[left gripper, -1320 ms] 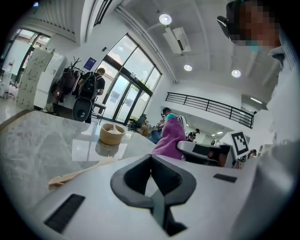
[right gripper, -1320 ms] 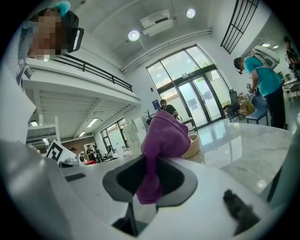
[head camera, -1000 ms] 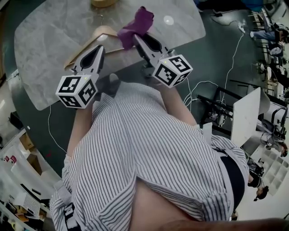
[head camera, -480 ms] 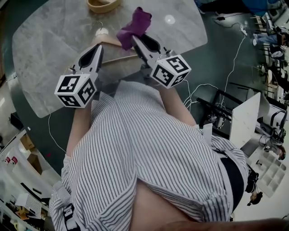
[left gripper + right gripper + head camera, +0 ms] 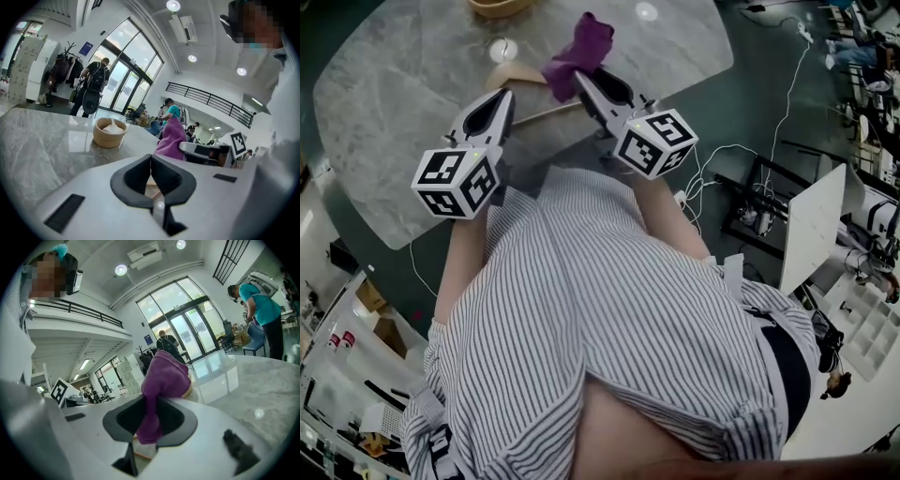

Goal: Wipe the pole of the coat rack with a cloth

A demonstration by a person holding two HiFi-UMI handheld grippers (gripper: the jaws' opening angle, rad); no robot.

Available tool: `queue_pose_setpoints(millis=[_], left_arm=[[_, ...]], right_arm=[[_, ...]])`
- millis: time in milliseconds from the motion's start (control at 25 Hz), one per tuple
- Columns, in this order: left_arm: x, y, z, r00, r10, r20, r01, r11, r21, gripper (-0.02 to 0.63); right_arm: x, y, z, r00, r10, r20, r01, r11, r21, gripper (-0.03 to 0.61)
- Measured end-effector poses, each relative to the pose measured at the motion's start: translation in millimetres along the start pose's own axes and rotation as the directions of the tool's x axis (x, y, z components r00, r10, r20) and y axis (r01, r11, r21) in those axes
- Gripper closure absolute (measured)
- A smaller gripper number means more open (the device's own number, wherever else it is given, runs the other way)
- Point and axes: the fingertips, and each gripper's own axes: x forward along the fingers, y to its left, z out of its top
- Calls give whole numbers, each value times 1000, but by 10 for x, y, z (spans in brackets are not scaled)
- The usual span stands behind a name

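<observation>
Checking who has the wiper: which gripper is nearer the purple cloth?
Right. The right gripper is shut on the purple cloth; the left gripper, shut and empty, sits to the cloth's left, apart from it.

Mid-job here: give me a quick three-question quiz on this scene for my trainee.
1. True or false: the left gripper has its jaws apart.
2. What does the right gripper hold? A. purple cloth B. wooden hanger C. nothing
3. Fill in: the tan bowl stands on the marble ____.
Key: 1 false, the jaws are together with nothing between them. 2 A. 3 table.
</observation>
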Motion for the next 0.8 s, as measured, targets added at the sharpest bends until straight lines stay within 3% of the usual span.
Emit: queue_pose_setpoints(millis=[360, 800], left_arm=[[147, 76, -223, 993, -54, -101, 53, 999, -11, 601], [339, 167, -586, 973, -121, -196, 105, 990, -90, 601]], right_arm=[[-156, -268, -309, 991, -120, -52, 123, 990, 64, 503], [-332, -702, -703, 952, -277, -128, 288, 954, 78, 503]])
